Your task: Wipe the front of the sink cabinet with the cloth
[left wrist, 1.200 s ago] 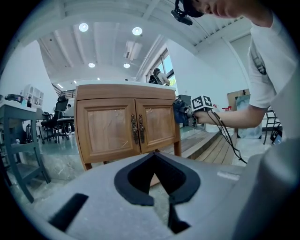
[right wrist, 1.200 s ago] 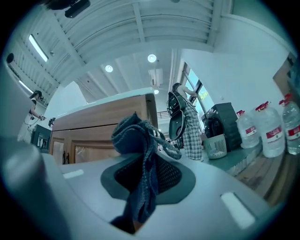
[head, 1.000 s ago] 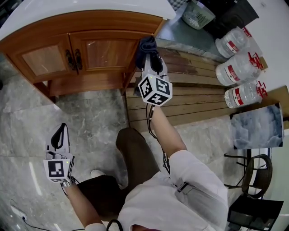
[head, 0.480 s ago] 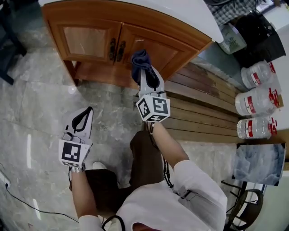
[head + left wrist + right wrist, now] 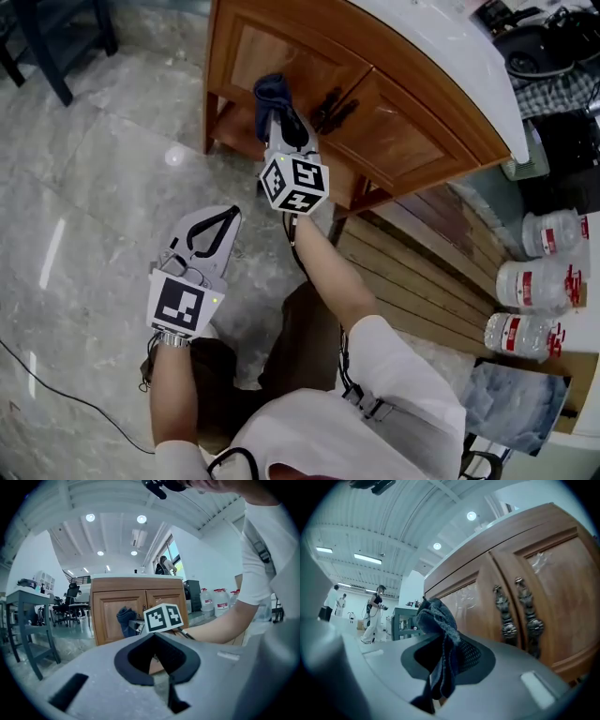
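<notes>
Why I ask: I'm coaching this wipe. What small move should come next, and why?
Probably push the right gripper forward until the cloth presses on the cabinet door: the cloth is clamped in its jaws and near the wood, but contact isn't clear.

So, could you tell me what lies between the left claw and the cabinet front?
The right claw, shut on the cloth, as the left gripper view shows.

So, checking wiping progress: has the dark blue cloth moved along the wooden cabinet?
Yes. The dark blue cloth went left along the wooden cabinet, from its right corner past the dark door handles.
</notes>
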Available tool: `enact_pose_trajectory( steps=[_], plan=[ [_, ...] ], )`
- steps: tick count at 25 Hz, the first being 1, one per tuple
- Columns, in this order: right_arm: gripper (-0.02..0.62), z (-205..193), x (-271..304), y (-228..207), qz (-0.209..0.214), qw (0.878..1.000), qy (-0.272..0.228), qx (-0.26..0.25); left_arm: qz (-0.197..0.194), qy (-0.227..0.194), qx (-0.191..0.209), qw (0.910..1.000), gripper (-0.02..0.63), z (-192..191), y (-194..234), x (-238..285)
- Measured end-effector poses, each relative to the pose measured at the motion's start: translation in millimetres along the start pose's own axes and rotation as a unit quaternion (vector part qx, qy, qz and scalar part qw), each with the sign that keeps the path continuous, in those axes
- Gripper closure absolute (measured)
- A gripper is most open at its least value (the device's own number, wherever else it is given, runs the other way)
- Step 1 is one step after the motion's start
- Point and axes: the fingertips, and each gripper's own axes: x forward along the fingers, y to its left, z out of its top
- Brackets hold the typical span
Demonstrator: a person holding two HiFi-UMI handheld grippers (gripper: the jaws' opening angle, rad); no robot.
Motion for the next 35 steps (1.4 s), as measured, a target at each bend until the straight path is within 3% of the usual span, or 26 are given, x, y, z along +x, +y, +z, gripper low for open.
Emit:
enact_pose_trajectory(
  steps=[6,14,23,35],
  plan=[
    [0.523,-37,67,57,0.03,0.999,0.029,-0.004,0.041,0.0,-0.019,0.999,0.604,0,21,-24],
    [0.523,-77,122,98,0.016,0.998,0.055,-0.019,0.042,-0.008,-0.012,0.999,0.604,-5,27,-34],
    [0.523,-90,134,85,-0.026,0.996,0.072,-0.039,0.016,-0.033,0.012,0.9993,0.604,6,21,-38],
    [0.523,-81,100,38,-0.08,0.995,0.064,-0.003,0.002,-0.025,0.018,0.9995,0.604,5,8,-25]
  ],
)
